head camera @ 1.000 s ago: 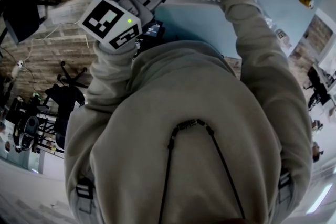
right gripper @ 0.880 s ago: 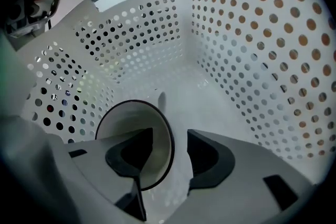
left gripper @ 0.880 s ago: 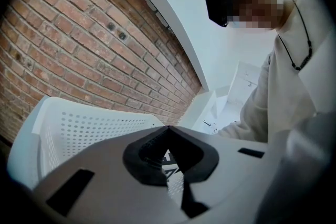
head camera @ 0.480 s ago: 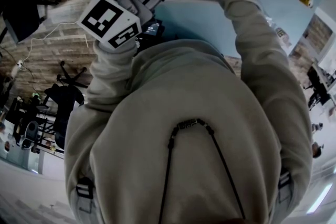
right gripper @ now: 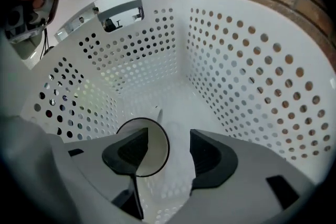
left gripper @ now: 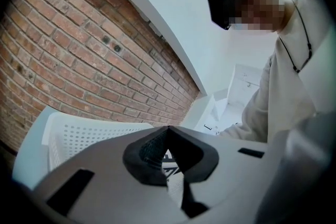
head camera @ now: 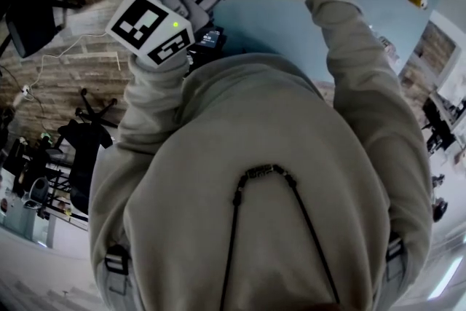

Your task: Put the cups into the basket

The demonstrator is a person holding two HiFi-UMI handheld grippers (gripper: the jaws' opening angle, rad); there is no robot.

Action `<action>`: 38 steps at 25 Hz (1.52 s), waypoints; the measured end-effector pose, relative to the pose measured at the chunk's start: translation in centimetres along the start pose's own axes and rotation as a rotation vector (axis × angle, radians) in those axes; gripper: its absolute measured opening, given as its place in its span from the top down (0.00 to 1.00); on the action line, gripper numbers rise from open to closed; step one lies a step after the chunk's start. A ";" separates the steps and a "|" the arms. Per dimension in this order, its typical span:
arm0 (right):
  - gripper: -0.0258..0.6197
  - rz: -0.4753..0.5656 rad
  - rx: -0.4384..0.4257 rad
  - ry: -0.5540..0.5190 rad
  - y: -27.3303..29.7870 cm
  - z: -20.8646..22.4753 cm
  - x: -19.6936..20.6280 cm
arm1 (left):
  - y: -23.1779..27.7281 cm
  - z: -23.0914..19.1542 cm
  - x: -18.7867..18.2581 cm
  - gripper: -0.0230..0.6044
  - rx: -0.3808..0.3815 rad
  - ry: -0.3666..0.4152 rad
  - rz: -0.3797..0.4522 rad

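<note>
From where I stand, the person's pale sweatshirt (head camera: 255, 193) fills most of the scene, with both arms reaching out over the light blue desk (head camera: 277, 29) to the white perforated basket (right gripper: 236, 60) set by the brick wall (left gripper: 63, 60). The right tongs (right gripper: 168, 153) point steeply down into that basket and their jaws have just been opening. They now stand wide, with neither pad pressing on anything. Below them, on the basket floor, a white cup (right gripper: 156, 147) lies on its side, its mouth turned up toward the tongs and partly behind one pad. Whether that pad brushes the rim I cannot tell, but nothing grips it. I take it this cup has been let go and is in, so its part of the job looks done. The left tongs (left gripper: 168, 131) are held about level beside the basket, pads closed tip to tip with nothing between them. A pale blur next to the cup may be another one, though I cannot be sure. No view shows whether any cups remain outside, so the sensible next thing seems to be lifting the right tongs clear
</note>
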State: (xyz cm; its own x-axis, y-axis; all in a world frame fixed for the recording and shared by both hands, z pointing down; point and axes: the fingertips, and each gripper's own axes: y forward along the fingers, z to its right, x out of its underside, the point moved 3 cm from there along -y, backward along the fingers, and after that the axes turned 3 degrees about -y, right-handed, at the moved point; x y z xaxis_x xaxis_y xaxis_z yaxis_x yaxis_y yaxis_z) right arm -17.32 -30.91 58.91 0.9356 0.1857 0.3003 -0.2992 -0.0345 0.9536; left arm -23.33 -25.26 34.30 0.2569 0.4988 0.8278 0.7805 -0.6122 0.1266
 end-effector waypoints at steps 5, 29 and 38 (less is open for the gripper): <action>0.57 0.058 0.082 0.009 -3.2 0.5 -1.0 | -1.0 1.7 -0.5 0.97 -0.009 0.028 0.029; 0.94 0.534 0.116 0.019 -20.7 -9.1 1.0 | -2.4 13.4 0.4 0.97 0.019 0.183 0.022; 0.94 0.594 0.039 0.191 -19.4 -11.9 8.5 | -0.6 14.3 4.3 0.97 0.061 0.178 -0.001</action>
State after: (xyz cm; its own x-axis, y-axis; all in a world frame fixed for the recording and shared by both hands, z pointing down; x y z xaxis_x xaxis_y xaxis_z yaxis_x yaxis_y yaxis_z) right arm -5.76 -16.93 42.64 0.5603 0.2958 0.7737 -0.7480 -0.2205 0.6260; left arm -14.56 -14.02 29.98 0.1558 0.3796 0.9119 0.8154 -0.5705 0.0982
